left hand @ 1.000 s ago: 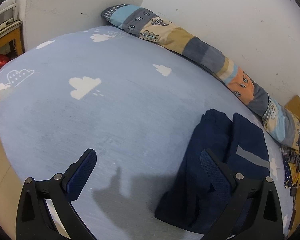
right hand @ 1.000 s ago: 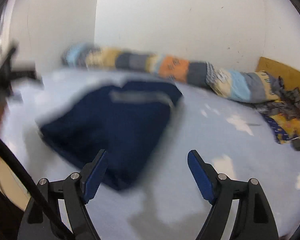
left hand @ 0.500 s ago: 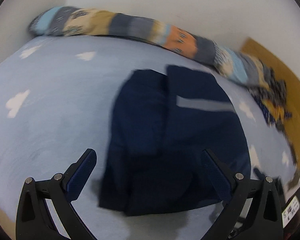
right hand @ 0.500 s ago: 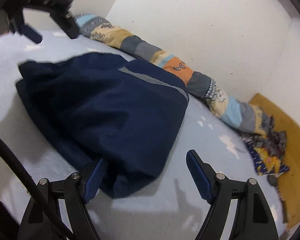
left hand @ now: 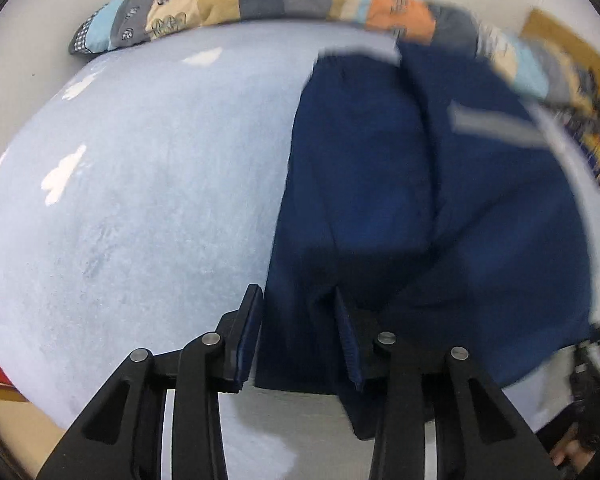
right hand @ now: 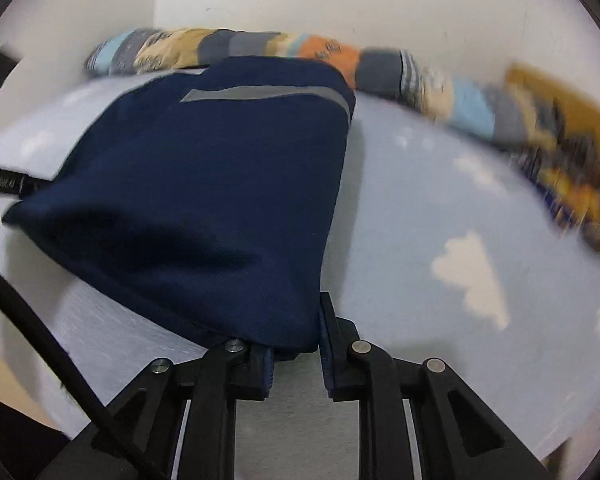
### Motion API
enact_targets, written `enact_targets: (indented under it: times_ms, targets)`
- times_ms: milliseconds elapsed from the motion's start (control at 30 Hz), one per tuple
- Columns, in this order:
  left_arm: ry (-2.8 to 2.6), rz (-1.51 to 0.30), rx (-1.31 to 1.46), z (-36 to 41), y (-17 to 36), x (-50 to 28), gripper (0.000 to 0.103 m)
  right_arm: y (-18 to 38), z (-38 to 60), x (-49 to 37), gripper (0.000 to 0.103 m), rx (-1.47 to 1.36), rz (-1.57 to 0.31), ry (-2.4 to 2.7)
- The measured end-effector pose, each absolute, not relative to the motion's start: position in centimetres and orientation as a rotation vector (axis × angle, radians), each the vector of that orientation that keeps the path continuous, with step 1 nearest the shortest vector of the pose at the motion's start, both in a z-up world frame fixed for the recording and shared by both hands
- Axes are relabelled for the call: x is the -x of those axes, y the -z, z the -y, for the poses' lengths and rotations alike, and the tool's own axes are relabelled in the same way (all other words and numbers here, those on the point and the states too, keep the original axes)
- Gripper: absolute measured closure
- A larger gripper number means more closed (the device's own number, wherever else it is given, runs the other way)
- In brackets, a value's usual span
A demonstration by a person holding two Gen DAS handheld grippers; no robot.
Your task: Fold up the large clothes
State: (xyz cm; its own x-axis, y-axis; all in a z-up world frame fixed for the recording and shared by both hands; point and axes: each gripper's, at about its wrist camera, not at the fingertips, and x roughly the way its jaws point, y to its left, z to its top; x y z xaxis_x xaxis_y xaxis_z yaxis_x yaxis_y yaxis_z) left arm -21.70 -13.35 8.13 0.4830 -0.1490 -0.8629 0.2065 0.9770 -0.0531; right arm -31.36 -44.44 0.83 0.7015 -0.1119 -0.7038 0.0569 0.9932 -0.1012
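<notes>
Both grippers, wide open a second ago, have closed on the navy garment (right hand: pixel 204 184)'s near edge, left gripper (left hand: pixel 298 312) and right gripper (right hand: pixel 296 328) fingers gripping cloth, ready for the next fold on the bed (left hand: pixel 140 200)

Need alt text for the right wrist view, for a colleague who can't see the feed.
The right hand-held gripper has its two fingers closed on the near corner of a folded navy garment with a grey reflective stripe, lying on a light blue cloud-print bed sheet. A long patchwork bolster lies along the white wall behind; the right side is motion-blurred.
</notes>
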Motion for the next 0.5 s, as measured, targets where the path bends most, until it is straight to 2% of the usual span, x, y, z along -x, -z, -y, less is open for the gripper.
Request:
enact_targets:
  times_ms: [33,67,100,133,200,333,467,500]
  targets:
    - [0.245,-1.008,-0.017,13.2,-9.5,21.8,0.057,-1.0,44.5,31.3,0.084,0.086,-0.788,0.088]
    - [0.273,-0.980,0.016,13.2,-10.5,21.7,0.040,-1.1,44.4,31.4,0.084,0.093,-0.786,0.085]
    - [0.322,-0.941,0.060,13.4,-11.9,21.4,0.029,-1.1,44.3,31.5,0.081,0.088,-0.784,0.082]
    - [0.351,-0.916,0.091,13.5,-12.8,20.8,0.012,-1.2,44.2,31.6,0.080,0.081,-0.780,0.072]
    - [0.414,-0.911,0.178,13.9,-13.8,18.9,0.010,-1.3,44.0,31.9,0.080,0.101,-0.779,0.074]
    - [0.516,-1.017,0.284,15.9,-12.0,13.1,0.010,-2.6,44.3,33.1,0.076,0.069,-0.777,0.038]
    - [0.529,-1.137,0.329,18.9,-8.0,7.6,0.010,-3.9,46.1,34.6,0.062,-0.001,-0.762,0.003]
    - [0.526,-1.145,0.333,19.5,-7.1,7.2,0.010,-4.1,46.6,34.8,0.062,-0.031,-0.766,-0.012]
